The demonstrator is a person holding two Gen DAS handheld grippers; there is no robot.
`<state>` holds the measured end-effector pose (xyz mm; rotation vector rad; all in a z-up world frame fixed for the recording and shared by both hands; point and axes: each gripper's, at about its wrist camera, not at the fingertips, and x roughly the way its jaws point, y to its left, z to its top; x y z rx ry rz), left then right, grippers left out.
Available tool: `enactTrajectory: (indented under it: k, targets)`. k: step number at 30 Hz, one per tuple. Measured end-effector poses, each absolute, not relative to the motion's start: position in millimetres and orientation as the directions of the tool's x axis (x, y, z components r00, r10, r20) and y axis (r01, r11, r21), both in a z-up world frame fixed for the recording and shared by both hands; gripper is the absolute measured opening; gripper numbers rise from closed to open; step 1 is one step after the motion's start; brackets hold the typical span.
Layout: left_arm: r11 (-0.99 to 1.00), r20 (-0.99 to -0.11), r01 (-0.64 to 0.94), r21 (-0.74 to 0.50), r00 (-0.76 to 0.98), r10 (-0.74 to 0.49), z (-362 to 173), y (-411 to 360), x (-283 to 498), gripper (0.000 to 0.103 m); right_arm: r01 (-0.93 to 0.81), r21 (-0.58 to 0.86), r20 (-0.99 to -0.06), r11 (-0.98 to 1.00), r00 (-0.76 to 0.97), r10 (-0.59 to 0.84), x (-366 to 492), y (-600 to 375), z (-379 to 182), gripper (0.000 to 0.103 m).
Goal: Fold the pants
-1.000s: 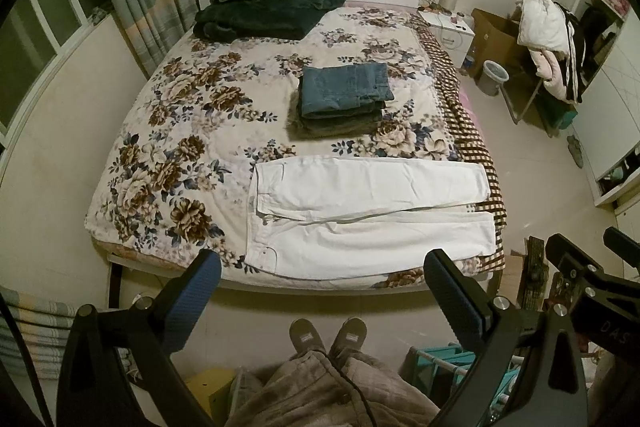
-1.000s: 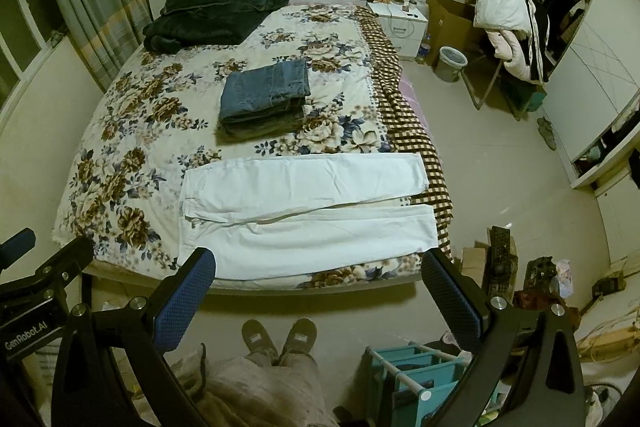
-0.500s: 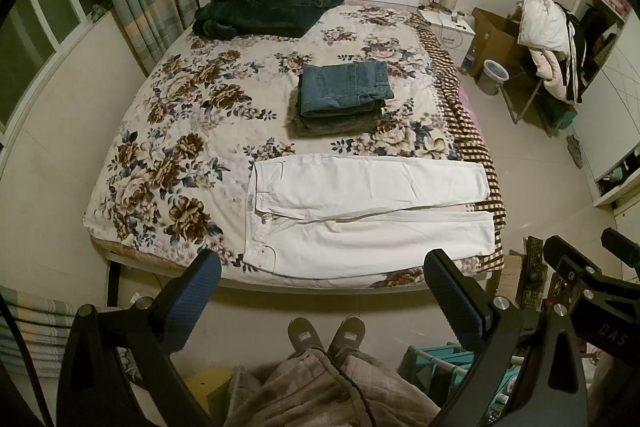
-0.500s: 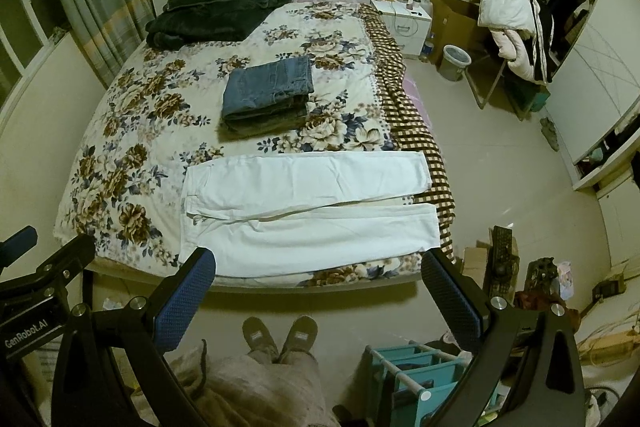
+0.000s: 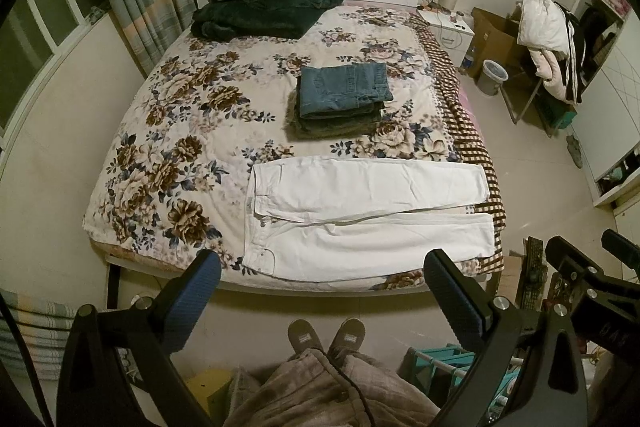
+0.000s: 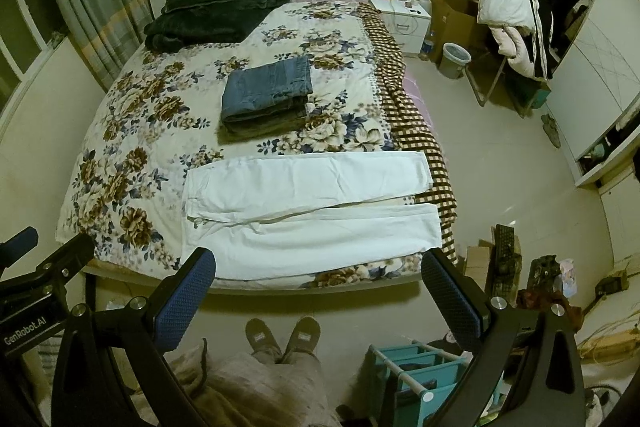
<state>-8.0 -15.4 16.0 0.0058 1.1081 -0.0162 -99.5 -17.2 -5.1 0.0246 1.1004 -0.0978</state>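
White pants [image 5: 360,215] lie flat along the near edge of the floral bed [image 5: 192,131], waistband to the left, both legs stretched to the right. They also show in the right wrist view [image 6: 312,211]. My left gripper [image 5: 322,275] is open and empty, held high above the floor in front of the bed, short of the pants. My right gripper [image 6: 316,273] is open and empty, at the same height beside it. Each gripper shows at the edge of the other's view.
A stack of folded jeans [image 5: 342,99] sits mid-bed, and a dark green blanket [image 5: 264,3] lies by the headboard. A teal rack [image 6: 416,371] stands at floor level on the right. A nightstand, bin [image 6: 454,59] and clothes-laden chair are further right.
Both grippers have drifted slightly, so the bed and pants sit a little higher in each view. Nothing has been touched or moved.
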Motion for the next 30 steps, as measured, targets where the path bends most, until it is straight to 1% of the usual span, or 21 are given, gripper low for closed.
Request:
enactTrajectory:
  k: [23, 28, 30]
  targets:
    - [0.999, -0.900, 0.025, -0.022, 0.435, -0.031, 13, -28, -1, 0.103, 0.100, -0.031, -0.900, 0.994, 0.431, -0.071, -92, -29, -14, 0.103]
    - [0.999, -0.902, 0.030, -0.041, 0.430, -0.050, -2, -19, 10, 0.103, 0.112, -0.038, -0.902, 0.993, 0.425, -0.082, -93, -25, -21, 0.103]
    - [0.999, -0.895, 0.025, -0.031, 0.445, -0.039, -8, -19, 17, 0.103, 0.133, -0.035, -0.899, 0.991, 0.429, -0.089, -90, -25, -25, 0.103]
